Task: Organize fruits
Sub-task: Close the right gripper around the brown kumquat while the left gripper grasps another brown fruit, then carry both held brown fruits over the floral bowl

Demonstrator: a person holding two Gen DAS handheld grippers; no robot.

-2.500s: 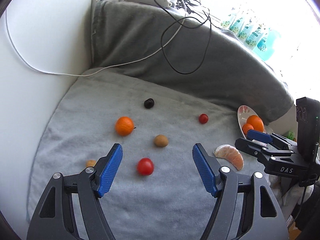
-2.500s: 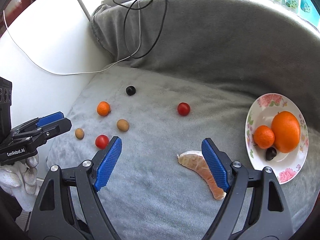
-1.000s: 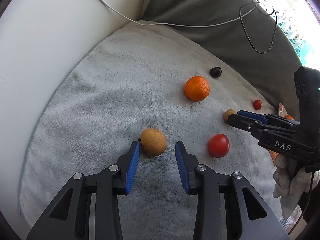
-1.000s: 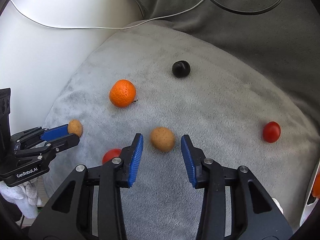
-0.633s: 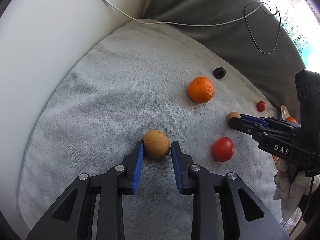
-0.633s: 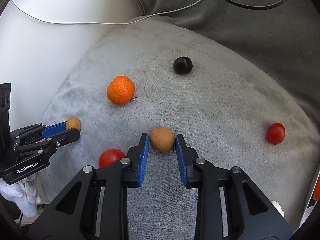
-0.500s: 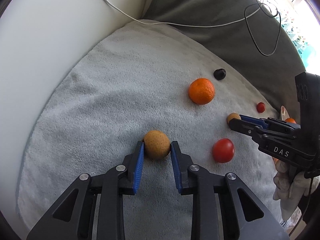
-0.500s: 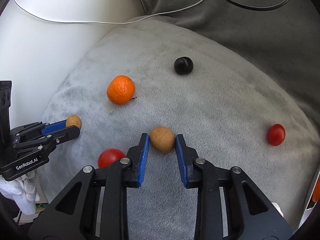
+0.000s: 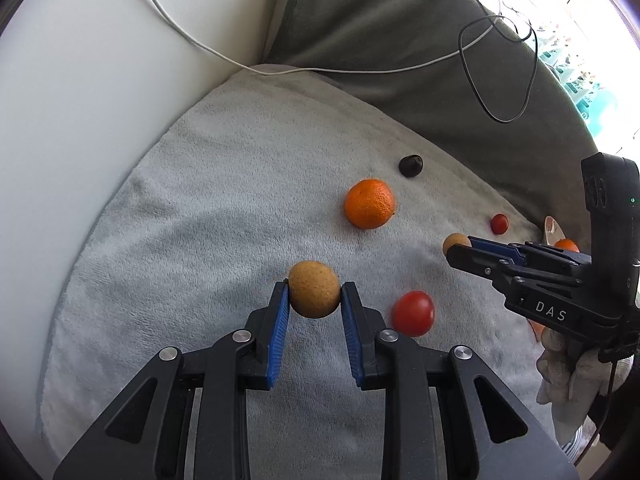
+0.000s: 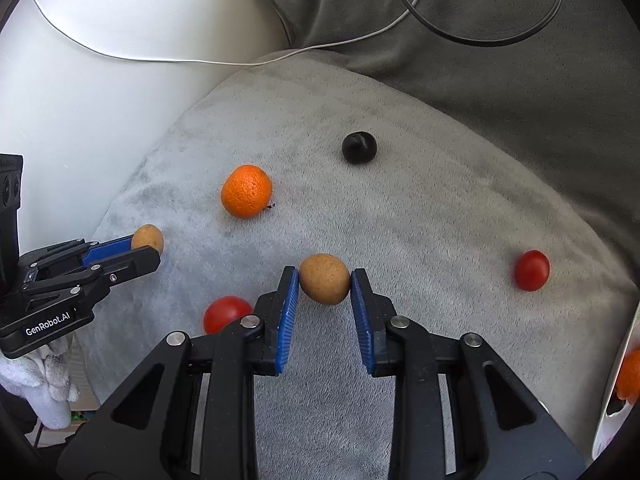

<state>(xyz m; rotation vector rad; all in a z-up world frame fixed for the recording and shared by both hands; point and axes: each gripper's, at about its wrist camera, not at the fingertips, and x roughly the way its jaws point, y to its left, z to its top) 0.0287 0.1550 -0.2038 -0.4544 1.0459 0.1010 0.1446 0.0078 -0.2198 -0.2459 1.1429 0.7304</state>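
Both claws are pinched tight, each on its own small brown fruit; the left gripper (image 9: 314,300) holds one (image 9: 314,289) left of the mandarin (image 9: 369,209), the right gripper (image 10: 325,282) another (image 10: 324,278) below it on the grey towel (image 10: 420,220); probably gathering like with like.

Both wrist views look steeply down, close over the grey towel (image 9: 200,220); they share the orange (image 9: 369,203) (image 10: 246,191), and each shows the other gripper.
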